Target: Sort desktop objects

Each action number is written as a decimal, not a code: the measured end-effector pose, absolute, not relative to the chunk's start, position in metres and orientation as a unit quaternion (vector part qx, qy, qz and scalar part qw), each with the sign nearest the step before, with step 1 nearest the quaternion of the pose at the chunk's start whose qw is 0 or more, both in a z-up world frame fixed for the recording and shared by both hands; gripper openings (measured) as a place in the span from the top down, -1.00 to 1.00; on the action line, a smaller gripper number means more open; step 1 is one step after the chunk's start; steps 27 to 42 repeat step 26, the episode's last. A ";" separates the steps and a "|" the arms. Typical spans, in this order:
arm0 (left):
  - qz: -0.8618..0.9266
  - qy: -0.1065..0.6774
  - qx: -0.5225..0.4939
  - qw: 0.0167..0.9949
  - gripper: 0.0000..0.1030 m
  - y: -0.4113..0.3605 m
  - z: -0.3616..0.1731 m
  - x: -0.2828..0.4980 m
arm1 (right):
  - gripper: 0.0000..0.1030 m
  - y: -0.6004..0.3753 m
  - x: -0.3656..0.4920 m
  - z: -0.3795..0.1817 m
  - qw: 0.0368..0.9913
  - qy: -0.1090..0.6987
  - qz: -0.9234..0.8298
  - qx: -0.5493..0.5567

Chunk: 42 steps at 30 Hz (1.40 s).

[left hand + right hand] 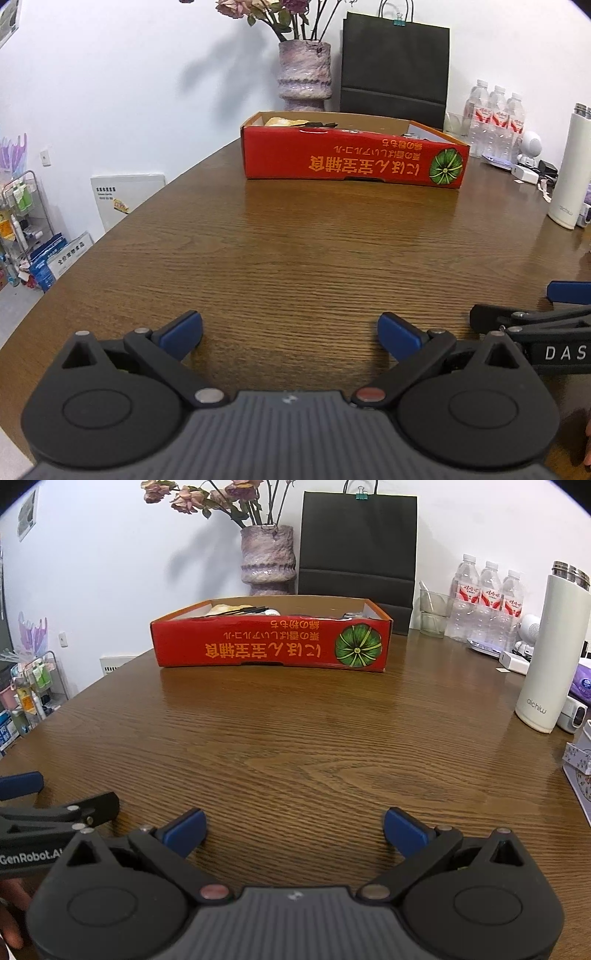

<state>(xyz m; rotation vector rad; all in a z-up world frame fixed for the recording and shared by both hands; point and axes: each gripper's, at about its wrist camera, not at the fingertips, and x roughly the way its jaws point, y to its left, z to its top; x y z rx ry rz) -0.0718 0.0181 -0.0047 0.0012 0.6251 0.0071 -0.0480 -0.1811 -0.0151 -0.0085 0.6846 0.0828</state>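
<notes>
Left gripper (290,332) and right gripper (294,829): side by side, level, pointing forward, jaws spread wide, nothing held.

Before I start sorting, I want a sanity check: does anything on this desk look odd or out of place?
Only one thing: the red cardboard box on the wooden table has its orange lettering upside down from here. Nothing looks spilled or damaged.
</notes>
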 end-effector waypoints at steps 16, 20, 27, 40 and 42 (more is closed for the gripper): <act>0.007 0.308 0.002 0.951 -1.00 0.015 -0.005 -0.070 | -1.00 -0.182 -0.047 -0.016 0.941 0.336 0.037 -0.003; 0.007 0.308 0.002 0.951 -1.00 0.014 -0.005 -0.070 | -1.00 -0.182 -0.047 -0.015 0.941 0.335 0.037 -0.003; -0.006 0.309 0.006 0.951 -1.00 0.015 -0.005 -0.070 | -1.00 -0.183 -0.047 -0.015 0.941 0.335 0.034 -0.001; -0.006 0.309 0.006 0.951 -1.00 0.015 -0.005 -0.070 | -1.00 -0.183 -0.047 -0.015 0.941 0.335 0.034 -0.001; -0.006 0.309 0.006 0.951 -1.00 0.015 -0.005 -0.070 | -1.00 -0.183 -0.047 -0.015 0.941 0.335 0.034 -0.001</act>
